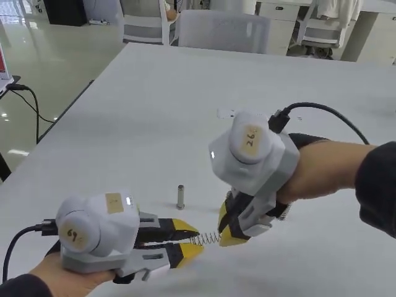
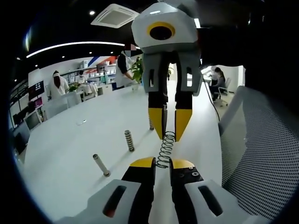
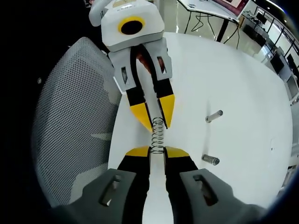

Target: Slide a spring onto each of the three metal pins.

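Observation:
A small coil spring [image 1: 208,237] lies level just above the white table, held by one end in each gripper. My left gripper [image 1: 193,241] is shut on its left end and my right gripper [image 1: 228,232] is shut on its right end. In the left gripper view the spring [image 2: 164,149] runs from my own jaws up to the right gripper [image 2: 170,123]. One bare metal pin [image 1: 180,196] stands upright just behind the spring. Beside the bare pin [image 2: 100,164] stand a pin wearing a spring [image 2: 129,140] and a second sprung pin [image 2: 151,124].
The white table [image 1: 154,111] stretches away behind the pins. A grey mesh chair [image 3: 70,116] sits close by the table edge. Black cables [image 1: 328,111] trail from both grippers. More chairs and desks stand at the far end of the room.

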